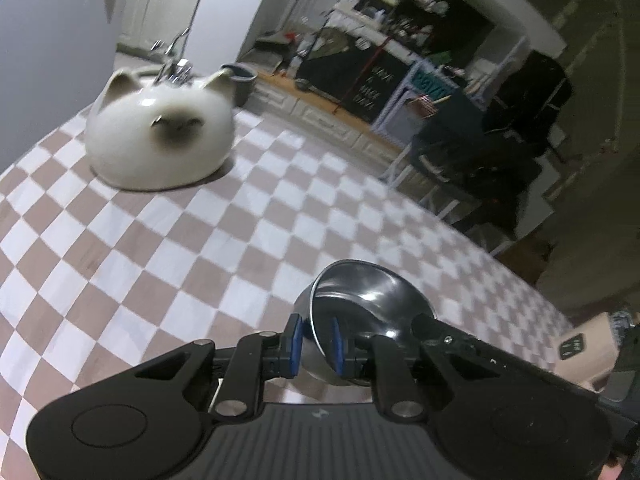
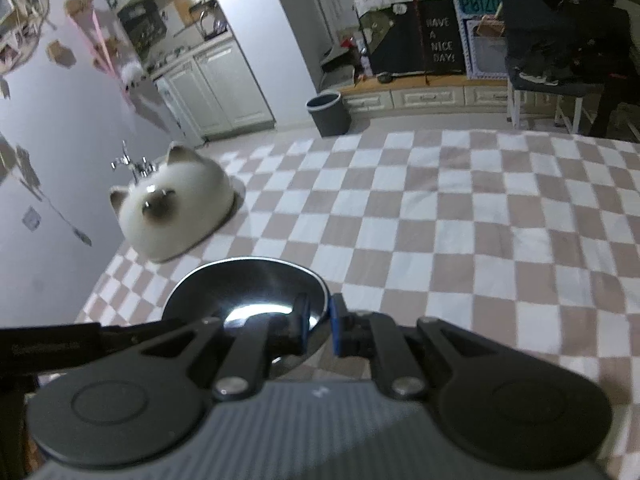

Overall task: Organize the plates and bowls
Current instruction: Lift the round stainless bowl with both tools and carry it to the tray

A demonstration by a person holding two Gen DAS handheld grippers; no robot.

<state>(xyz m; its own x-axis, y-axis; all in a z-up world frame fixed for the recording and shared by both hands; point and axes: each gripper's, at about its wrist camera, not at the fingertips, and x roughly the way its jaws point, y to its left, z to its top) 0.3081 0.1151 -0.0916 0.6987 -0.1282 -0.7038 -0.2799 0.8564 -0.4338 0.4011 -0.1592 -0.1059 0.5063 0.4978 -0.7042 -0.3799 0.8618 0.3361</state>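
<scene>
A shiny steel bowl (image 1: 360, 296) hangs tilted just above the checked tablecloth (image 1: 160, 260), held from two sides. My left gripper (image 1: 316, 344) is shut on the bowl's rim, one blue pad outside the wall and one inside. In the right wrist view the same steel bowl (image 2: 248, 284) has its right rim pinched in my right gripper (image 2: 320, 328), which is shut on it. The other gripper's black finger (image 2: 60, 348) reaches in from the left. A white cat-faced ceramic bowl (image 1: 160, 136) lies upside down at the table's far left; it is also seen as the cat bowl (image 2: 176, 208).
A metal wire piece (image 1: 174, 68) stands behind the cat bowl. The table's far edge (image 2: 480, 132) drops to the floor, where a grey bin (image 2: 328, 114) stands. A chair with dark clothes (image 2: 560, 60) sits at the far right. A tan box (image 1: 588, 352) is beside the table.
</scene>
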